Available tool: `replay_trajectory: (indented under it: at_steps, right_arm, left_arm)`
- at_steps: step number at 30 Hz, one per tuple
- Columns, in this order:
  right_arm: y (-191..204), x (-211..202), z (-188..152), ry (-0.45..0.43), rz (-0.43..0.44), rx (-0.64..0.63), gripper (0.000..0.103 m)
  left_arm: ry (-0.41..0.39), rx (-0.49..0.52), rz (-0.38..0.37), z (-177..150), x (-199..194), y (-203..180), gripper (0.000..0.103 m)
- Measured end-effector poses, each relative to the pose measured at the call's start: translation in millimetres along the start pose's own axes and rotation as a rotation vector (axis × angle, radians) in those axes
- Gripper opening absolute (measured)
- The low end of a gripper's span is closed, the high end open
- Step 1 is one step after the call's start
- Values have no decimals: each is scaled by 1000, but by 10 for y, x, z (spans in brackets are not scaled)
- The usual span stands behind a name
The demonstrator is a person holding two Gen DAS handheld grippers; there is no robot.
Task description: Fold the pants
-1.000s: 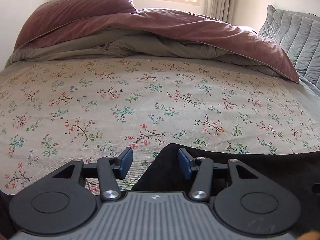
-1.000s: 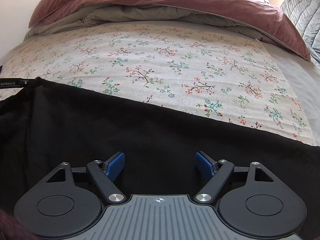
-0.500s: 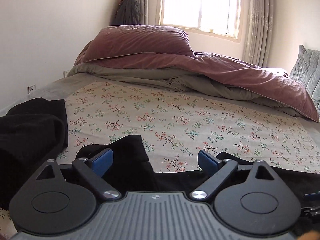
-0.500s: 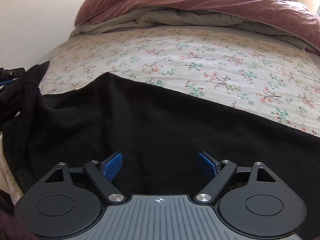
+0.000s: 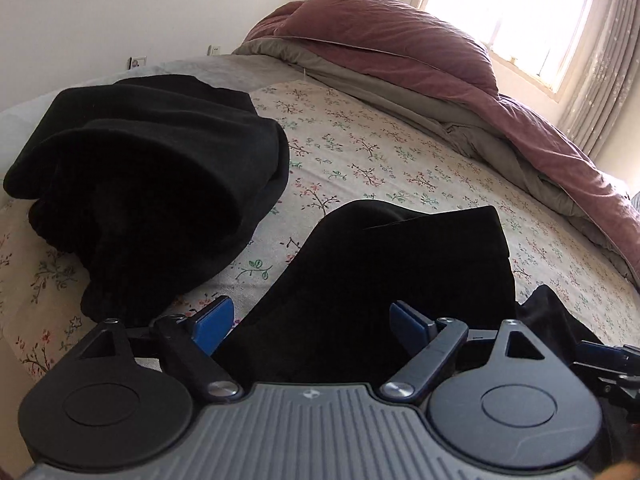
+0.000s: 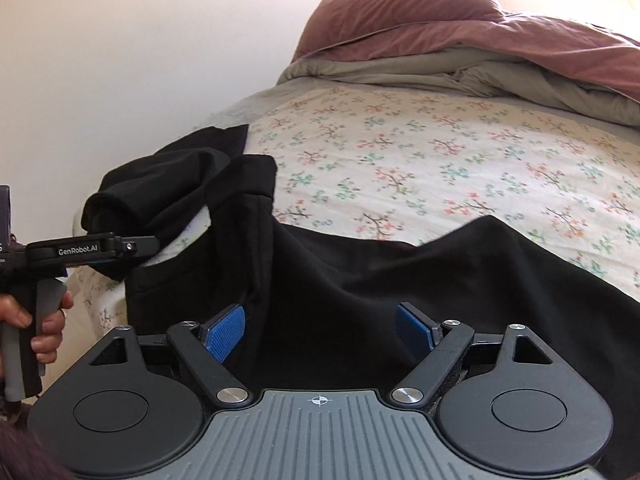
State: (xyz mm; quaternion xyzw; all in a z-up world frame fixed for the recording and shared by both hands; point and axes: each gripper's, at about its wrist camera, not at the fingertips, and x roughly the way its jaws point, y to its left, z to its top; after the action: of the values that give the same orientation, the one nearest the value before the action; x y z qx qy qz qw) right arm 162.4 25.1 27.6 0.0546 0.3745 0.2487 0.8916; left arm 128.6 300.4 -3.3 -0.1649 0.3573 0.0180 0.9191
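We look from two wrist cameras, each sitting just behind its own gripper and facing forward and down along the fingers, close over the near edge of the bed. From the left gripper (image 5: 310, 326) we face the window (image 5: 508, 12) corner. From the right gripper (image 6: 320, 330) we face the wall, catching the left gripper (image 6: 132, 245) at our left edge. Both views share the black pants (image 5: 384, 280) (image 6: 360, 280), floral sheet (image 5: 360, 152) (image 6: 420, 152) and mauve duvet (image 5: 420, 52) (image 6: 460, 28).

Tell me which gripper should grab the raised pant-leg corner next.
Probably the left gripper: open, its blue pads flank the black pants, whose raised corner lies just ahead. The right gripper, also open, faces the flat middle.
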Motion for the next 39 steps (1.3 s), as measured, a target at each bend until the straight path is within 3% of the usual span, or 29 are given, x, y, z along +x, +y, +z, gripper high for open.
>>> replay_trajectory:
  at_steps: [6,7,10,13,20,25,29,30,32,34,39]
  right_arm:
    - [308,541,229,-28,25,-35,73]
    - [332,615,262,-29,21,-33,64]
    - [423,746,340,-11,32,-23,20]
    - [654,693,365,-11,114,-61,7]
    - [1447,704,189,71,201,-311,6]
    - [1732,962,-99,157,178,-399,6]
    - [1867,1045,-318,217,172,-454,18]
    - [1875,1015,-329,221,189,-464,23]
    - [1822,851,-325,213,236,-457,47]
    - [1674,696,-265,177,225,-441,56]
    - [900,454,79,112,19,-350,57]
  left_arm:
    - [33,-109,-95,51,16,212,89]
    - [38,-127,-107,58,18,228,88]
    - [34,-157,-134,82,29,310,88]
    - [12,-188,-166,125,20,416,88]
    - [-3,-266,-184,110,-34,625,88]
    - [0,-323,-208,97,-50,749,88]
    - [8,-305,-224,108,-26,702,88]
    - [7,-281,-217,116,-20,637,88]
    - [-15,-227,-199,109,-51,546,88]
    - [-52,-166,-197,112,-96,434,88]
    - [-129,-40,-245,154,-104,74,86]
